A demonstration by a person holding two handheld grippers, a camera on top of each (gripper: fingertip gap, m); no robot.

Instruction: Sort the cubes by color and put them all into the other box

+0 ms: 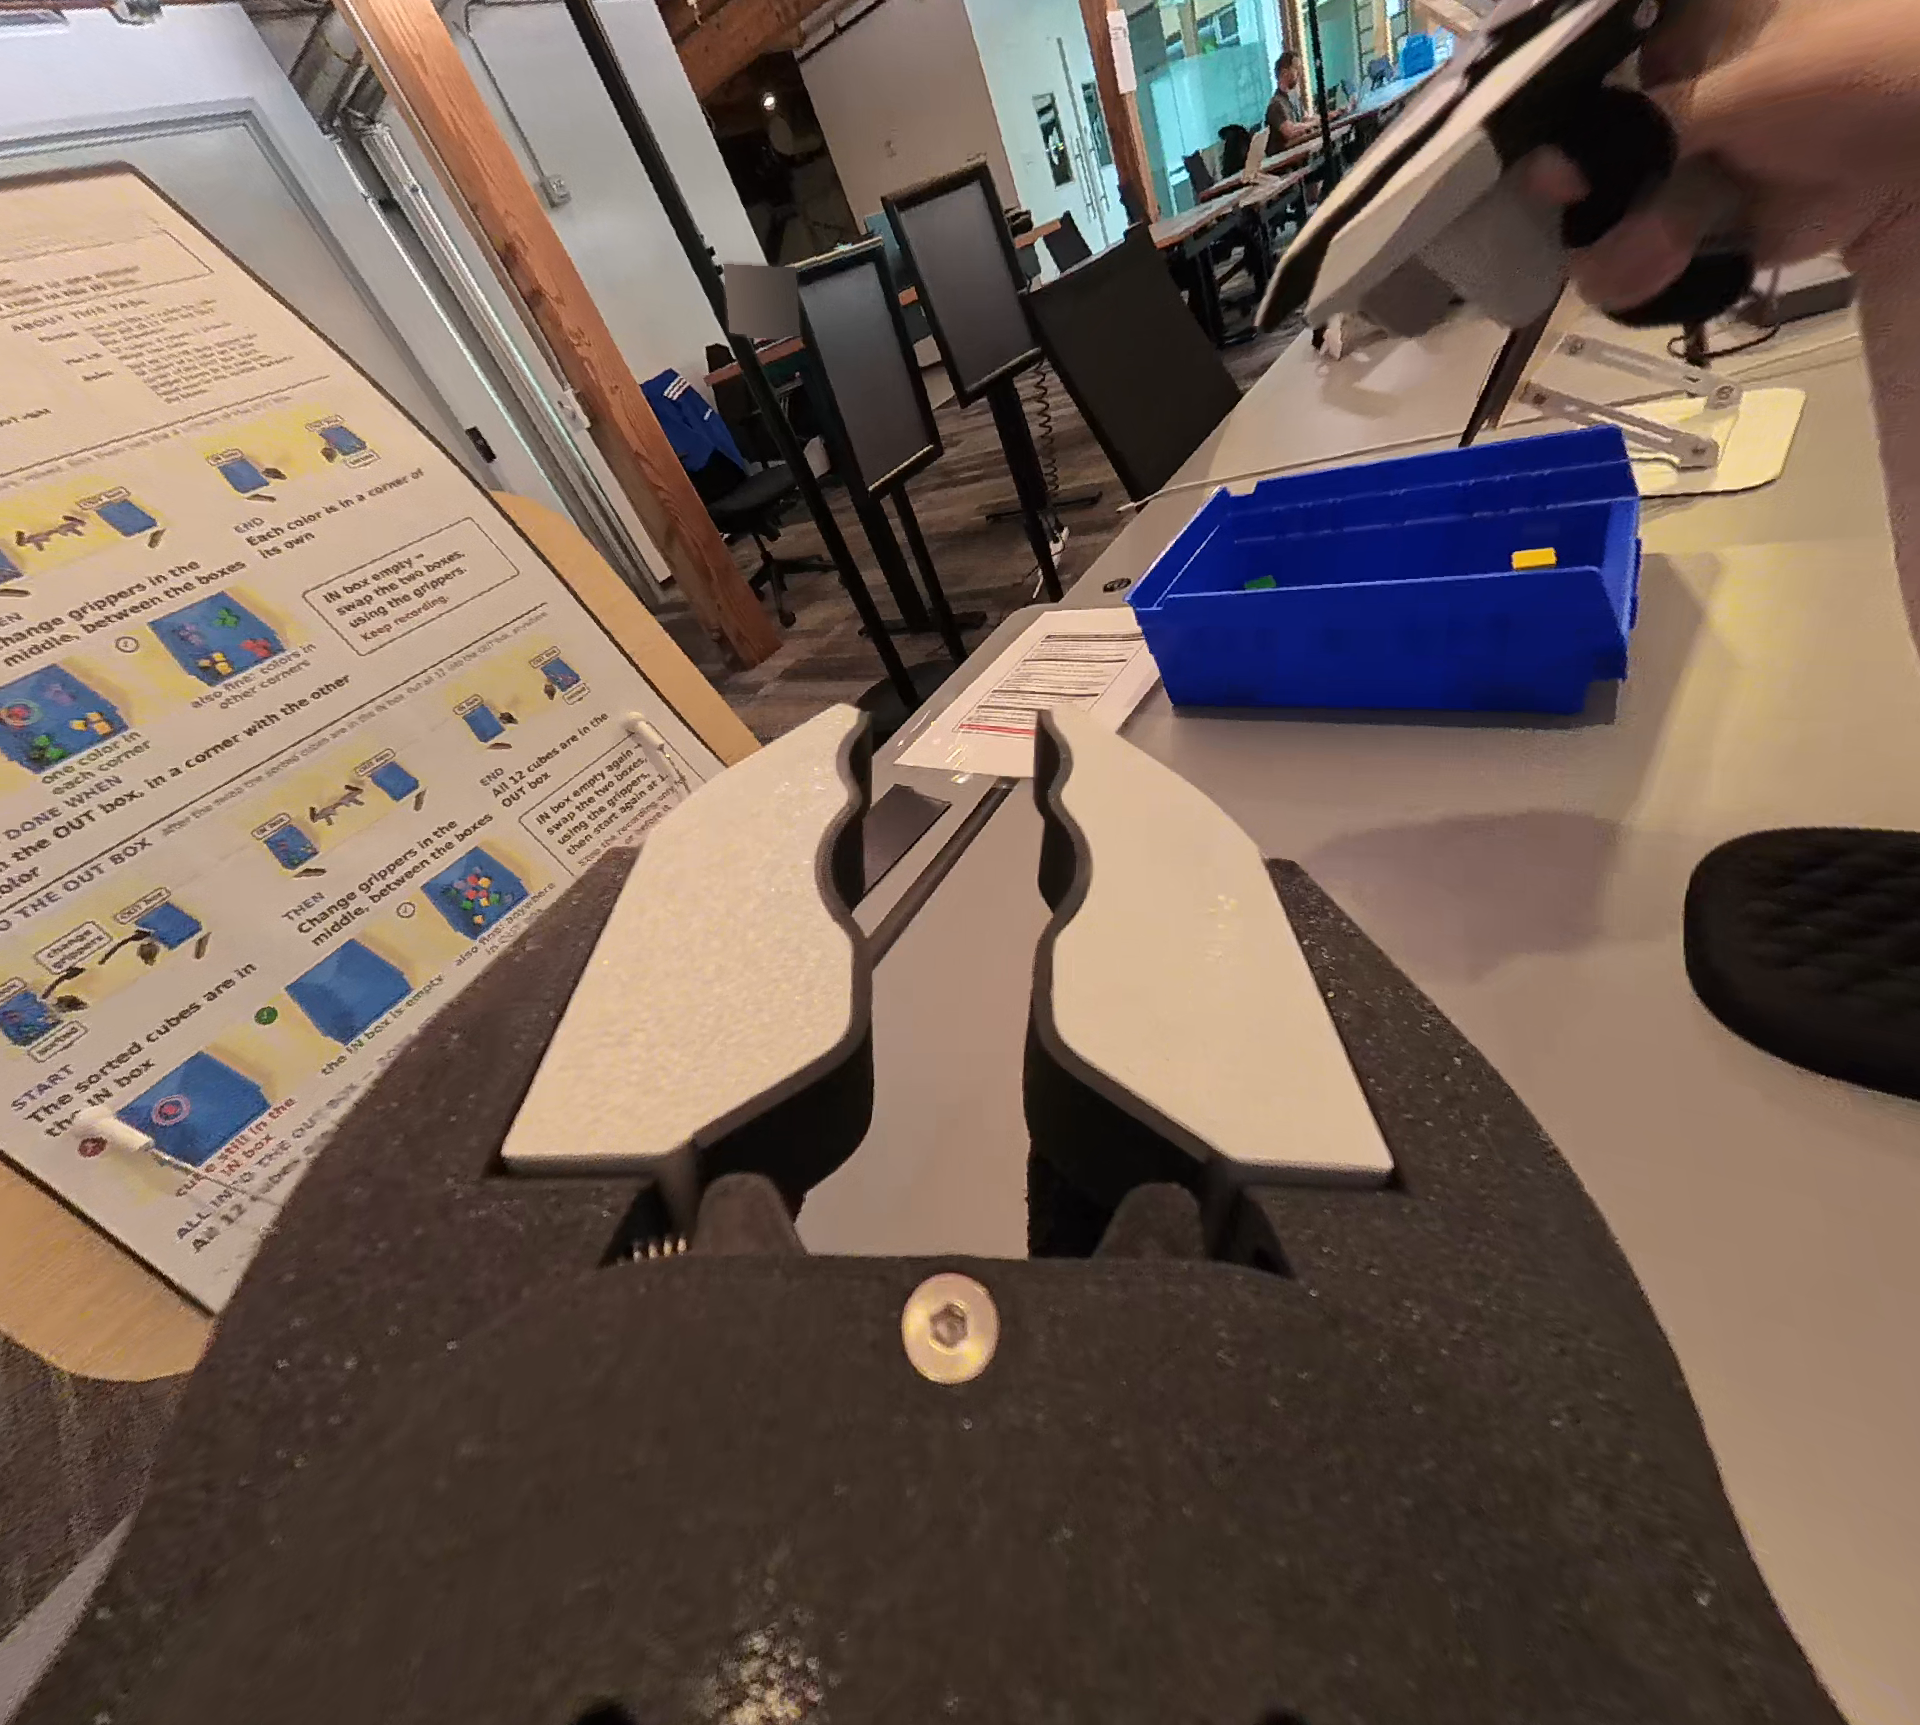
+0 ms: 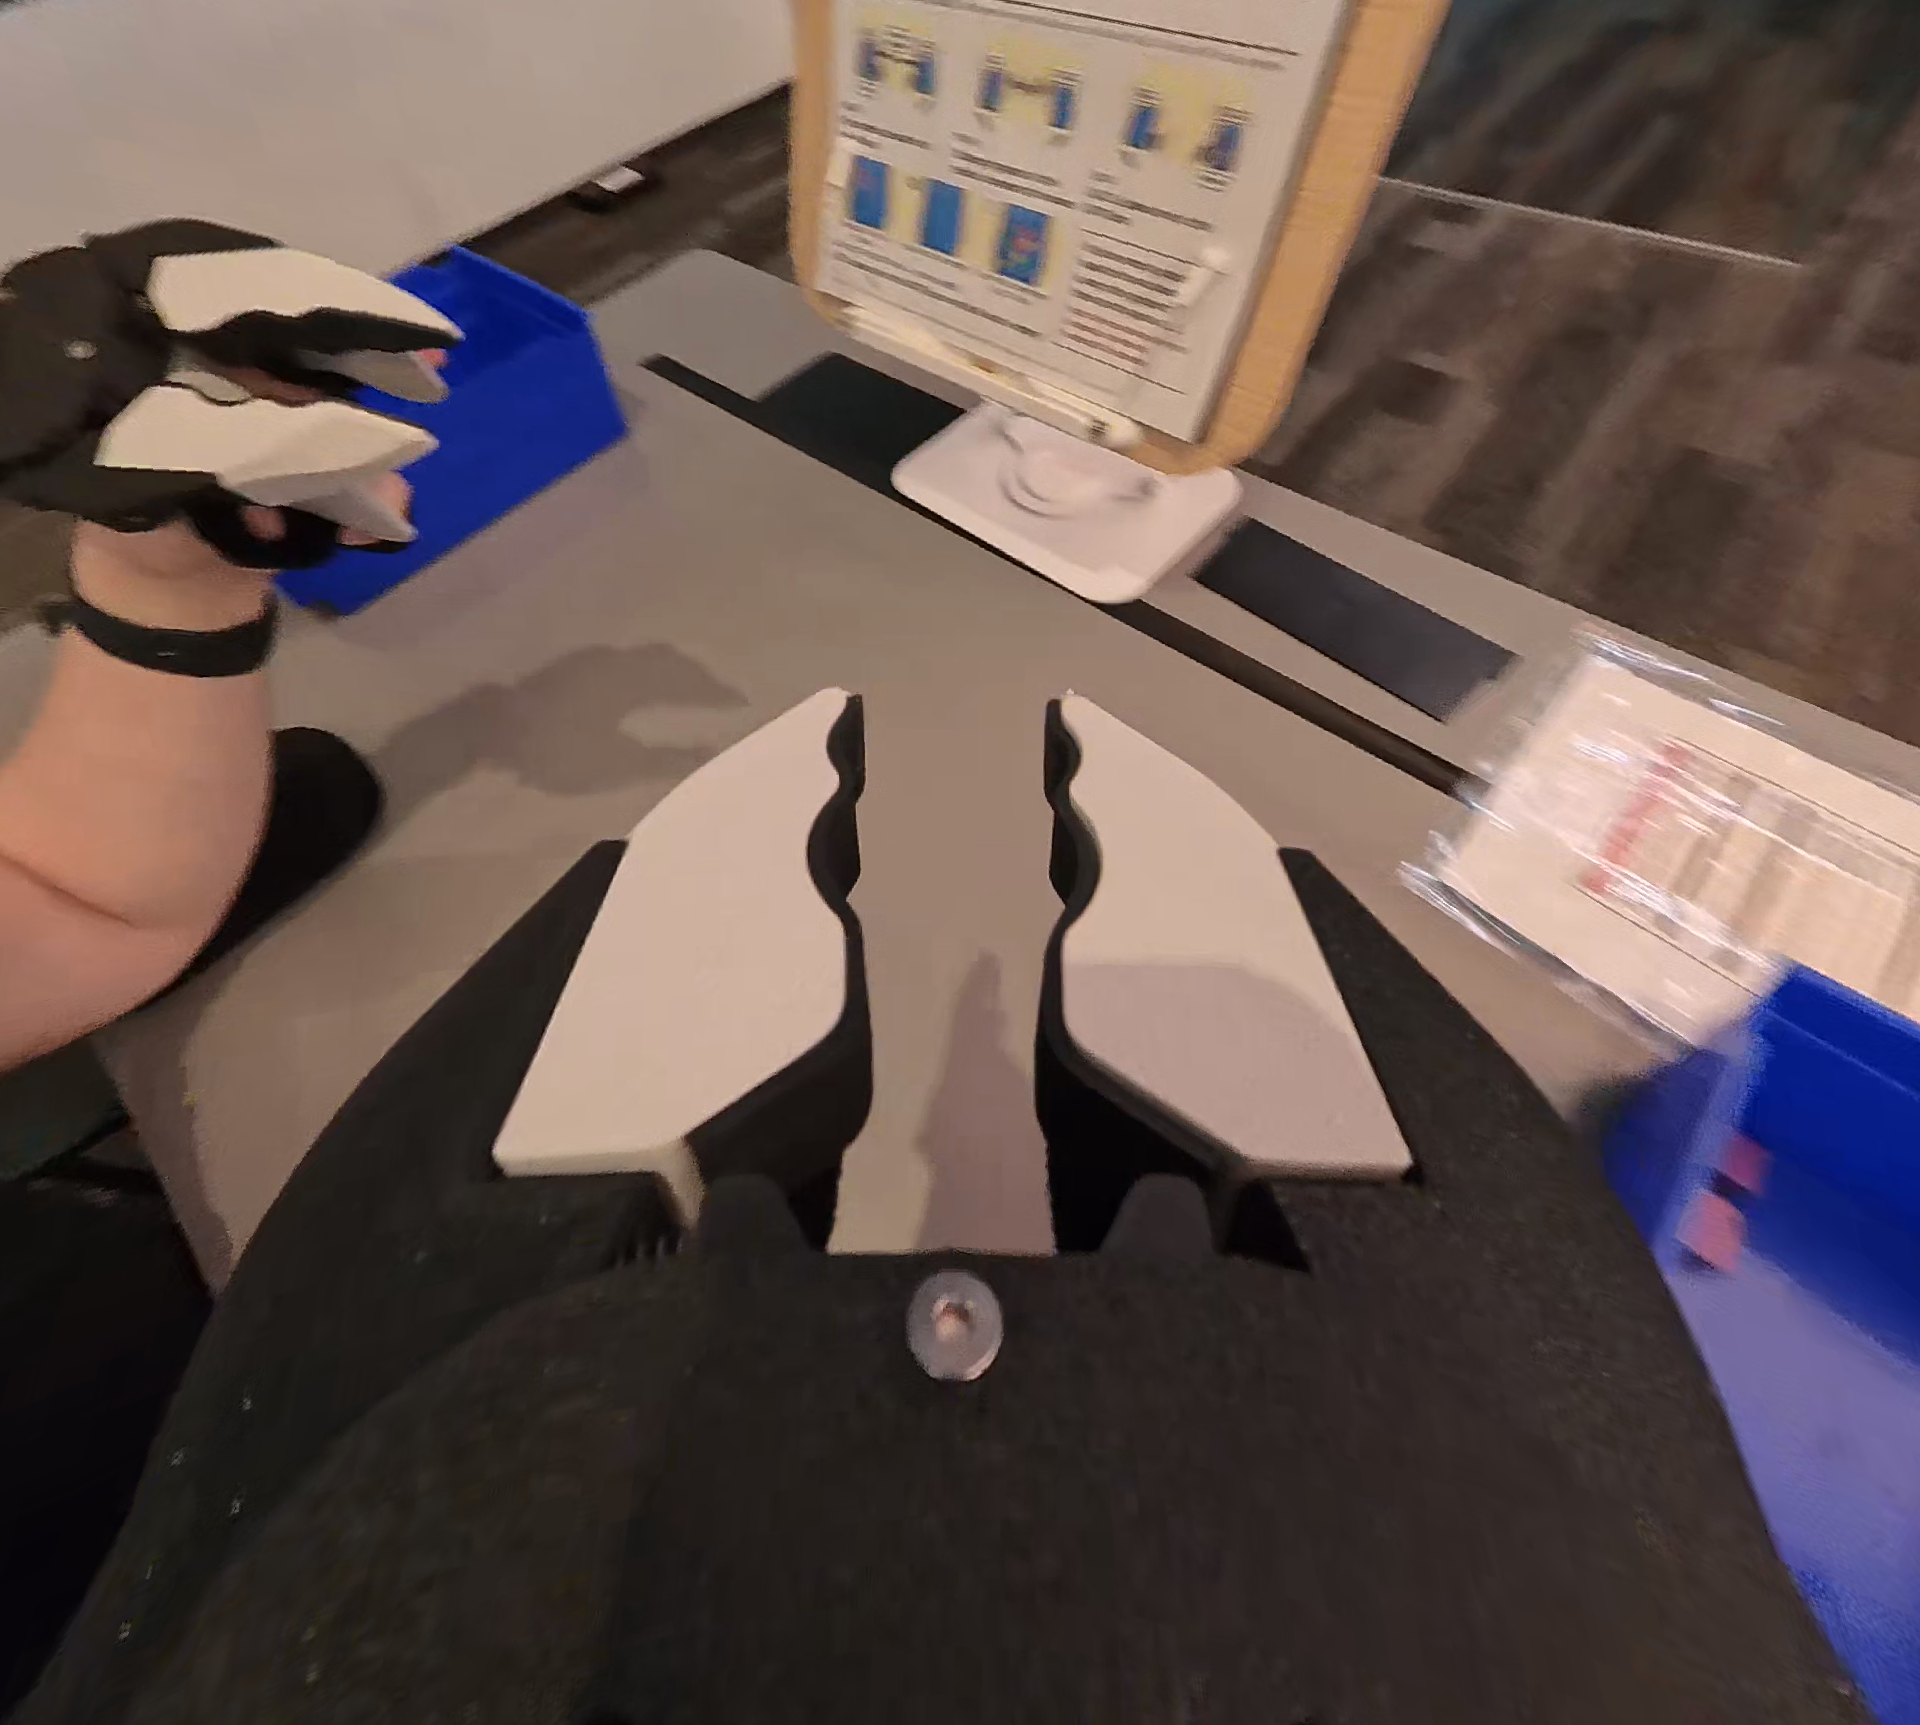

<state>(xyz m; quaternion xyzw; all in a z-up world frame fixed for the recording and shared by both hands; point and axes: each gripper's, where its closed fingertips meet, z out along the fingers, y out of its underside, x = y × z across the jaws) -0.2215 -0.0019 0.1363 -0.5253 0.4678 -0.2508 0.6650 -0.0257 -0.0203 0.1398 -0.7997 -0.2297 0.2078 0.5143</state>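
Fingers: both pairs are standing apart with a narrow gap and I am gripping nothing; my left gripper [image 1: 945, 730] is hovering over the counter edge, my right gripper [image 2: 954, 709] over bare counter.
Counter [image 1: 1558, 896]: grey, carrying everything below.
Instruction board [image 2: 1091, 117]: standing on a white base at the far edge.
Blue box [image 1: 1392, 574]: sitting ahead of my left fingers, well apart, holding a yellow cube [image 1: 1534, 557] and a green cube [image 1: 1261, 581] in separate spots.
Second blue box [image 2: 499, 418]: lying beyond my left gripper, contents hidden.
Laminated sheet [image 1: 1049, 688]: lying just beside the first box.
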